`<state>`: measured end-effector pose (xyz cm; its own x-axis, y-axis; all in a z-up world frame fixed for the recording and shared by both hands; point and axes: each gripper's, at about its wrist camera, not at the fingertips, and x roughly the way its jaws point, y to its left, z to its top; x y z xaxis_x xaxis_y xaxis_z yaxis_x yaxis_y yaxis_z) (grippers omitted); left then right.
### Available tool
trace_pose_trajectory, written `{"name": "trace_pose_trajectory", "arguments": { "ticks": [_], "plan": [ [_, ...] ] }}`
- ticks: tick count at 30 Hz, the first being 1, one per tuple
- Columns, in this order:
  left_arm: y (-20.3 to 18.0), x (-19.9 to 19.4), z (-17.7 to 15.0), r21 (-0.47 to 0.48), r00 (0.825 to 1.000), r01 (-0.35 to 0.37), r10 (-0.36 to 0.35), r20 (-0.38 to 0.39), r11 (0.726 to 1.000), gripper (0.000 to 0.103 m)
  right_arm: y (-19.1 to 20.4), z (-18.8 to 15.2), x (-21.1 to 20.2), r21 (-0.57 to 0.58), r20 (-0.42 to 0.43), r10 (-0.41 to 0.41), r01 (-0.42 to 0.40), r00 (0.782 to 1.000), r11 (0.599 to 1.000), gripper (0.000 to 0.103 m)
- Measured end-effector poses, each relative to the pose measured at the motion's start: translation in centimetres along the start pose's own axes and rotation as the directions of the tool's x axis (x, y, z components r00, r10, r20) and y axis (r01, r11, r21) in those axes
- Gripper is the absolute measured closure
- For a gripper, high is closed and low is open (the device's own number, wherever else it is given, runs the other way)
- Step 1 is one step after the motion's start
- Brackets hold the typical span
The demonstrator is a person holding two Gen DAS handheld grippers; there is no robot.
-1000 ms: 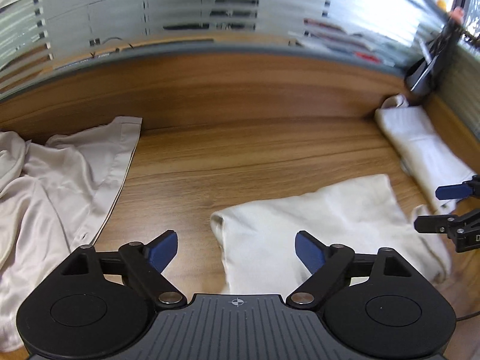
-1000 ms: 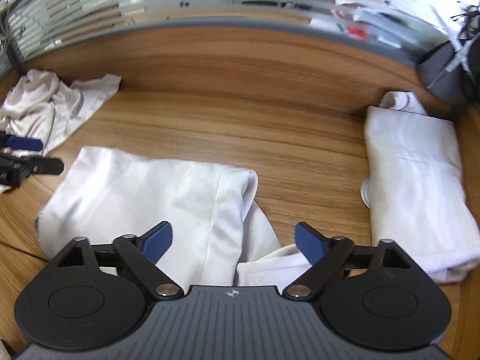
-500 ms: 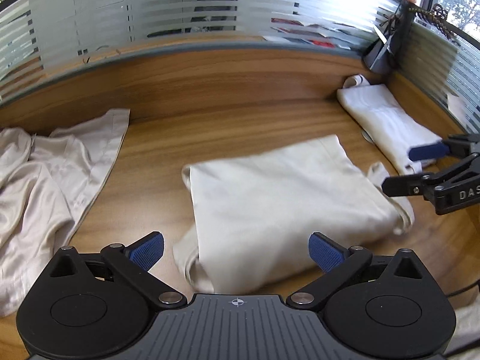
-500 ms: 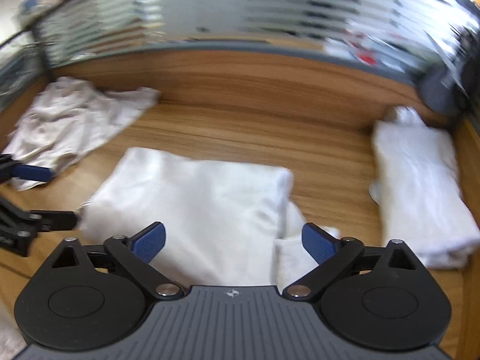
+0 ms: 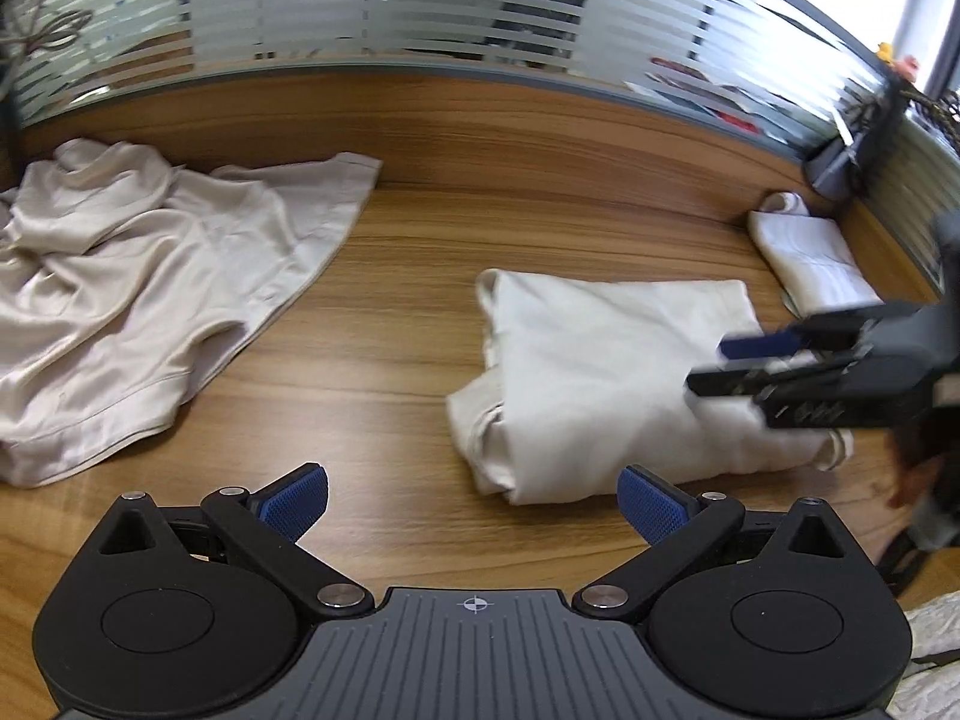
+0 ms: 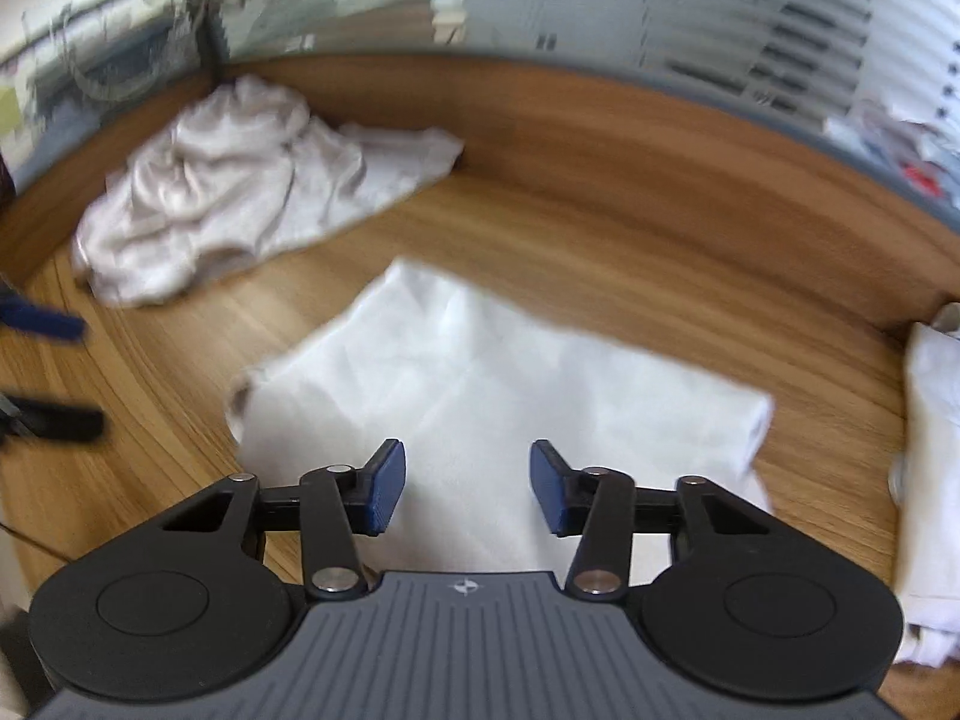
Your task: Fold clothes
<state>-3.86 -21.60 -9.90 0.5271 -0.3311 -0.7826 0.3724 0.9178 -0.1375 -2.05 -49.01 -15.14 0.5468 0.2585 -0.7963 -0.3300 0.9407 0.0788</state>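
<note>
So the folded cream garment (image 5: pixel 624 372) is a soft, matte, roughly rectangular slab lying mid table (image 5: pixel 390 312), which is glossy wood grain. Its long axis runs left to right in the left wrist view, bunched layered edges toward the left. Left hand-held gripper (image 5: pixel 474 501) is spread wide with nothing in it. Right hand-held gripper (image 6: pixel 467 489) is closing over the cloth, pads not yet pinching. A crumpled satiny beige shirt (image 5: pixel 138 288) sits far left.

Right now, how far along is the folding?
Done: one folded white garment sits at the far right. In hand: the cream garment lies folded mid-table, right gripper closing over it, not yet gripping; left gripper is open and empty. Left: the crumpled beige shirt.
</note>
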Motion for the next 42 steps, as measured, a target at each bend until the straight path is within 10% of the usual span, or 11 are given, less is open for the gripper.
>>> {"name": "trace_pose_trajectory", "arguments": {
  "ticks": [8,14,26,33,37,42],
  "plan": [
    [2.8,0.2,-0.4,-0.091,1.000,-0.010,0.008,-0.028,0.996,0.000,1.4,-0.8,0.8,-0.045,-0.038,-0.010,0.008,0.999,0.999,0.054],
    [5.1,1.3,-0.3,-0.217,0.999,0.021,-0.030,-0.038,0.976,0.000,3.9,1.4,-1.9,-0.162,0.029,0.077,-0.071,0.997,0.984,0.031],
    [8.9,5.3,1.8,-0.502,0.963,0.123,-0.225,-0.148,0.856,0.000,12.8,2.6,1.8,-0.582,-0.061,0.113,-0.127,0.992,0.803,0.032],
    [8.8,6.6,3.1,-0.552,0.936,0.162,-0.304,-0.175,0.818,0.000,14.6,0.9,4.8,-0.697,-0.095,-0.008,-0.061,0.995,0.714,0.043],
    [8.5,7.8,3.2,-0.619,0.909,0.189,-0.374,-0.183,0.763,0.000,14.0,0.8,4.3,-0.677,-0.057,-0.010,-0.032,0.998,0.735,0.075],
    [7.4,10.4,3.2,-0.706,0.862,0.215,-0.471,-0.188,0.675,0.000,12.1,1.7,1.7,-0.571,0.016,0.034,-0.018,0.999,0.820,0.091]
  ]
}}
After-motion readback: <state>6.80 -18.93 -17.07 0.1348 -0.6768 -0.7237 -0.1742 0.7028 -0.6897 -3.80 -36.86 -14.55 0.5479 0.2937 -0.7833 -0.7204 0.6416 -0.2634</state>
